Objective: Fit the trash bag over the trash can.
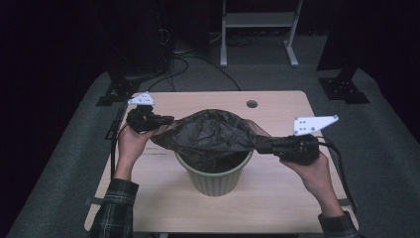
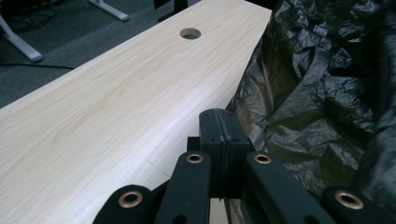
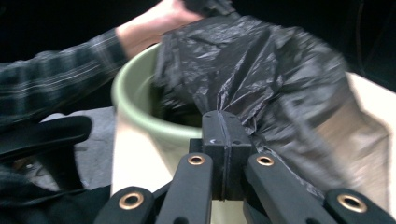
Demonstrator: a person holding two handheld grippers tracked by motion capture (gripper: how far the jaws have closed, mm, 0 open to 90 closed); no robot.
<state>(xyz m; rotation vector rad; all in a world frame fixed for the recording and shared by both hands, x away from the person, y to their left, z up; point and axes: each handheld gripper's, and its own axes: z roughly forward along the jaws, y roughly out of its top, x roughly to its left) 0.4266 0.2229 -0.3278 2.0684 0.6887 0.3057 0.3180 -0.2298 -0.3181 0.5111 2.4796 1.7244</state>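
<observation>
A black plastic bag (image 1: 210, 134) is stretched out above a pale green bin (image 1: 218, 181) that stands on the wooden table (image 1: 277, 198), and part of it hangs into the bin's mouth. My left gripper (image 1: 168, 120) is shut on the bag's left edge. My right gripper (image 1: 262, 144) is shut on its right edge, pulling it taut. In the left gripper view the jaws (image 2: 223, 116) meet beside the crumpled bag (image 2: 317, 79). In the right gripper view the closed jaws (image 3: 224, 119) pinch a fold of the bag (image 3: 261, 60) over the bin's rim (image 3: 135, 93).
A round cable hole (image 1: 252, 104) sits near the table's far edge. Beyond the table are a white desk frame (image 1: 257, 29), dark stands and cables on grey carpet. A plaid-sleeved forearm (image 3: 60, 70) reaches in by the bin.
</observation>
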